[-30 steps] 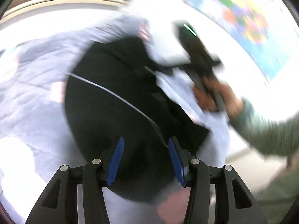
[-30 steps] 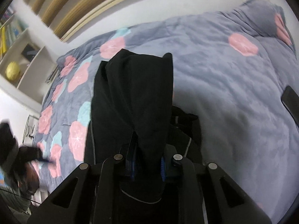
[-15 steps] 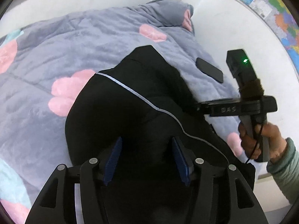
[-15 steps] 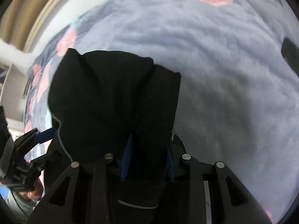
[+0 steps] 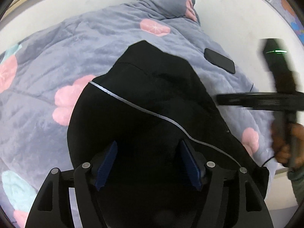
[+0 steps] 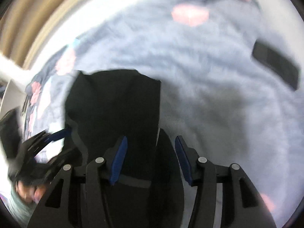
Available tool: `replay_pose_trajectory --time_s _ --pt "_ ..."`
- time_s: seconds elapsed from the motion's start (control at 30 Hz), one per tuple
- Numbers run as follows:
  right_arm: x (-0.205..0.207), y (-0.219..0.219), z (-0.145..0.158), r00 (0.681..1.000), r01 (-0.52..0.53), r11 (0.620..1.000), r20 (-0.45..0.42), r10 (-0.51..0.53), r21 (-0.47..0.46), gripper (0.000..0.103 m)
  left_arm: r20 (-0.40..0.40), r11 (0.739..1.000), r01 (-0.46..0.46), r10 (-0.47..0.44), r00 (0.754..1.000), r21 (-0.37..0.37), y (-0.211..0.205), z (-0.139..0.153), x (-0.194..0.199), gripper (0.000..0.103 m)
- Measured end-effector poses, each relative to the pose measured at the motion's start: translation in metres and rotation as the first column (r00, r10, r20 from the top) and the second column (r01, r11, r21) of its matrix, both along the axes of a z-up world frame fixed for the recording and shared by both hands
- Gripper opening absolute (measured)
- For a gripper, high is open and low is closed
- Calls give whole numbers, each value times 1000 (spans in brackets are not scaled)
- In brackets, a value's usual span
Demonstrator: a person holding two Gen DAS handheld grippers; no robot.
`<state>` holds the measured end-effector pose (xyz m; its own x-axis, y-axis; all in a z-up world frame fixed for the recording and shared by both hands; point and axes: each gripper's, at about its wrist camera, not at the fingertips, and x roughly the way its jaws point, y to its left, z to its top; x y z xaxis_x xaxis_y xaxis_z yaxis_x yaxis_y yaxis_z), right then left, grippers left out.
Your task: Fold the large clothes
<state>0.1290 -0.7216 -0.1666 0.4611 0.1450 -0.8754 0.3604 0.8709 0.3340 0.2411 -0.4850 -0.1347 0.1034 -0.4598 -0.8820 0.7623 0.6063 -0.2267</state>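
A black garment (image 5: 152, 95) with a thin silver stripe lies folded on a lavender blanket (image 5: 57, 60) with pink flowers. My left gripper (image 5: 148, 163) hangs over the garment's near part. Its jaws are opening, with black cloth below and between the blue pads, which do not press it. In the blurred right wrist view my right gripper (image 6: 151, 159) is also opening. A fold of the garment (image 6: 117, 102) lies loose between its pads, nearer the left one. A hand (image 5: 285, 144) holding the right gripper shows at the right edge of the left wrist view.
A dark phone (image 5: 219, 60) lies on the blanket to the right of the garment, also visible as the phone (image 6: 275, 64) in the right wrist view. A white wall with a coloured map (image 5: 285, 5) stands beyond the bed. Bare blanket spreads left of the garment.
The right gripper was shut on a fold of the garment and has let it go, its jaws now wide. The left gripper came down over the garment and its jaws widened.
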Motion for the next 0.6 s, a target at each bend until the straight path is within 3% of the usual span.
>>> replay_pose_trajectory --time_s 0.13,0.27,0.47,0.6 --pt "-47 46 39 998 -60 997 15 61 -49 56 -23 1000 6 -6 1000 -14 8 10 1 71" --pt "-89 83 50 997 -76 995 -3 76 -60 56 -21 1000 23 -23 1000 -8 15 18 -2 71" --pt "-144 73 80 999 -12 993 -48 7 -114 56 -24 1000 24 -24 999 -16 17 17 -4 71" --pt "-155 68 99 1000 -11 988 -18 9 -154 60 -15 1000 23 -23 1000 -13 13 17 -5 71"
